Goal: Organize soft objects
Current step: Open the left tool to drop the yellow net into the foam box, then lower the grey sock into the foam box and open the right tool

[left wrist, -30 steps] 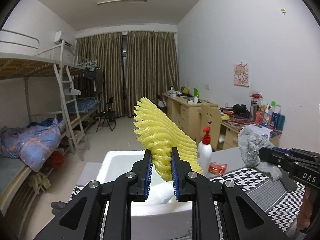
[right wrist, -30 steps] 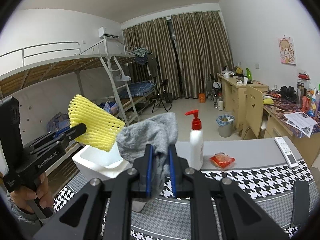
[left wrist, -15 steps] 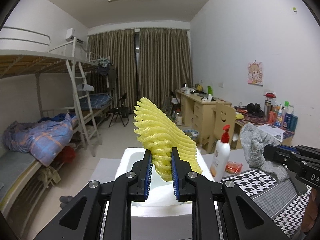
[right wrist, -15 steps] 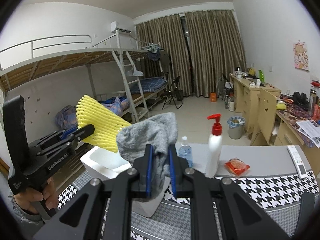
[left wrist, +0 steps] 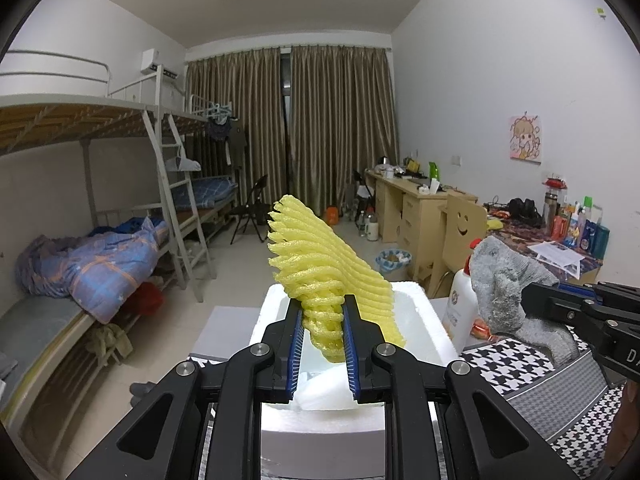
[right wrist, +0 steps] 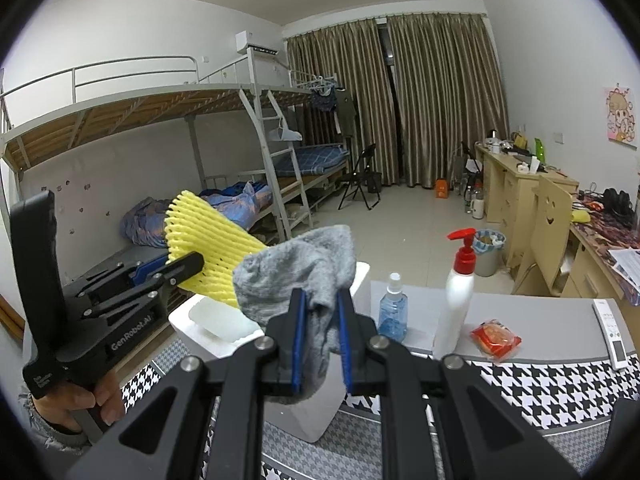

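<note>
My left gripper (left wrist: 322, 344) is shut on a yellow foam net sleeve (left wrist: 320, 268), which sticks up above the open white foam box (left wrist: 424, 316). From the right wrist view the same left gripper (right wrist: 192, 262) holds the yellow sleeve (right wrist: 204, 236) over the box (right wrist: 200, 322), with a hand on its handle. My right gripper (right wrist: 320, 344) is shut on a crumpled grey cloth (right wrist: 296, 268), which hangs in front of the box's near right corner. In the left wrist view the grey cloth (left wrist: 504, 276) shows at the right, beside the box.
A white pump bottle (right wrist: 456, 296), a blue spray bottle (right wrist: 393, 312), an orange snack packet (right wrist: 496, 338) and a remote (right wrist: 610, 328) sit on the table past the houndstooth mat (right wrist: 520, 392). A bunk bed (left wrist: 80, 240) stands left, desks (left wrist: 412, 204) right.
Both grippers have swung left with their loads. The foam box now sits centred under the yellow sleeve, and the grey cloth has come closer to the box. A blue spray bottle has come into the right view.
</note>
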Motion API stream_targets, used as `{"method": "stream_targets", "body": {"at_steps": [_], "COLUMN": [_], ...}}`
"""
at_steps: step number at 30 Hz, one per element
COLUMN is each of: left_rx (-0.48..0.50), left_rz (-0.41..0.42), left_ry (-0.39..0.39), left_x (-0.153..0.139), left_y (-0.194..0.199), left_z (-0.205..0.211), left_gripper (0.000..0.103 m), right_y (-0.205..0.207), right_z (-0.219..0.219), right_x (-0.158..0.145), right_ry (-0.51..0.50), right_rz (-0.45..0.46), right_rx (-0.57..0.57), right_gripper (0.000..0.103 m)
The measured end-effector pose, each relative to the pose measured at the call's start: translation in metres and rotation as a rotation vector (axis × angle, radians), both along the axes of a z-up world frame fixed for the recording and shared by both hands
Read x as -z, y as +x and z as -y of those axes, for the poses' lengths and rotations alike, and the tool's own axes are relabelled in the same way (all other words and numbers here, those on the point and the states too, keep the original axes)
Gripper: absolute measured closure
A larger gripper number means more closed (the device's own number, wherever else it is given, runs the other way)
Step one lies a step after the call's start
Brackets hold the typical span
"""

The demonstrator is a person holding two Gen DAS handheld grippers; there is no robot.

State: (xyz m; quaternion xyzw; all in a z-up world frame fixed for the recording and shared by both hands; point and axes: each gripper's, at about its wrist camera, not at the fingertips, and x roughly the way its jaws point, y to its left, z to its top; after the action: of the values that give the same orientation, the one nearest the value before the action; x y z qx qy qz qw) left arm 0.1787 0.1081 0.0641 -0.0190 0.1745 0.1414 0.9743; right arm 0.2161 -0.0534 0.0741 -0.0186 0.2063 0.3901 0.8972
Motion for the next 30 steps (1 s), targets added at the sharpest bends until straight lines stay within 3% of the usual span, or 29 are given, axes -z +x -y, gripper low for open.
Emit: {"method": "stream_targets", "body": {"at_steps": [4,6,11,17,30], "left_rx": [-0.006,-0.007,-0.028,-0.053,-0.125], "left_rz": [-0.017,-0.034,-0.039,-0.013,0.029], "left_ry": [-0.01,-0.014,-0.014,-0.019,-0.016], "left_x": [0.006,0.01,0.014,0.011,0.006], "left_y": [0.008,0.011,0.008,-0.003,-0.023], "left_z": [-0.007,-0.011,-0.02,-0.028,-0.043], "left_gripper": [0.078,0.061,0.033,0.019,0.002], "right_y": [-0.001,0.0,0.002,0.003,0.006], "right_z": [-0.007,-0.011,-0.017,-0.022,-0.041], "right_x": [0.0,0.0,-0.001,-0.001,0.003], "right_ry": [-0.013,-0.019,-0.027,-0.032,-0.058], "right_rz": [0.002,0.004,0.003,0.007,0.003], "right_rx": [-0.002,-0.004,-0.006,-0.014,-0.06], "right_gripper": [0.084,0.084,0.084,0.084,0.084]}}
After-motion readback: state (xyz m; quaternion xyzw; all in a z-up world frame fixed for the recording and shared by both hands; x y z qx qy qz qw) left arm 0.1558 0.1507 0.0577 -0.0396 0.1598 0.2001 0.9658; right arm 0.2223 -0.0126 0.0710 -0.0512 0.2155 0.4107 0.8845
